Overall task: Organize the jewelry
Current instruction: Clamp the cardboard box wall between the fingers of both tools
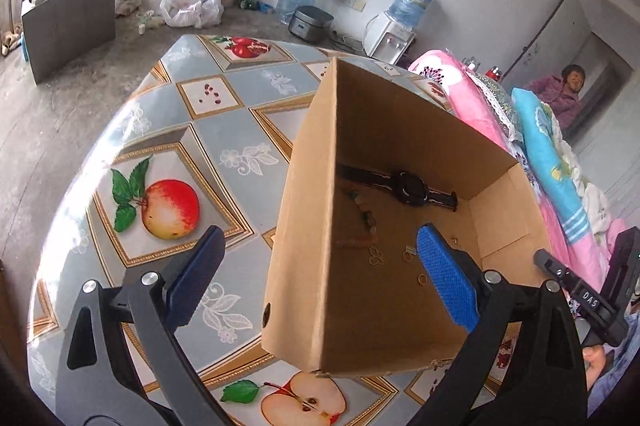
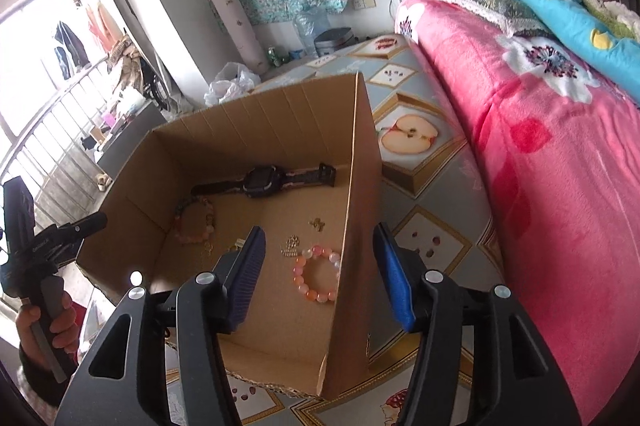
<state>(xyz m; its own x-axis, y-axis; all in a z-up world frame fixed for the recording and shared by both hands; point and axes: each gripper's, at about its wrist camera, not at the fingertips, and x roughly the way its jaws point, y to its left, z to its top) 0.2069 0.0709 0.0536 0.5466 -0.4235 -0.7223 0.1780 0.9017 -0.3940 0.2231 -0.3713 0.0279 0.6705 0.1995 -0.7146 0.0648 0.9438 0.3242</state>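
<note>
Fig.: both wrist views, late stage of the jewelry sort. Cardboard box (image 2: pixel 248 130) sits on the table (image 1: pixel 168 130), w/ its open top toward the cameras. Already inside: black watch (image 2: pixel 264 182) lying along the far wall; a beaded bracelet (image 2: pixel 196 222) near the left wall as the right view shows it; pink bead bracelet (image 2: pixel 318 276) on the floor just beside the near-right wall; small gold rings (image 1: pixel 376 258) and charms (image 2: pixel 291 246) scattered between them. No jewelry shows on the visible table top, so judged nearly done; what may be left is tidying pieces within the box, though nothing confirms that. Left claw (image 1: pixel 320 282) is spread wide and empty, straddling the box's near corner: one finger outside over the table, the other inside above the rings. Right claw (image 2: pixel 320 278) is part-open, holding nothing; its jaws straddle the right box wall, and the pink bracelet lies below, apparently free of the pads. Edges & room: box walls are tall and thin, so a finger dropping on either side could catch the rim or shove the box; interior floor is roomy at centre, crowded at the right wall. Table has open surface to the left; the bed w/ pink blanket (image 2: pixel 540 154) hems in the right side closely. Person's hand (image 2: pixel 44 322) grips the left tool's handle, clear of the box.
</note>
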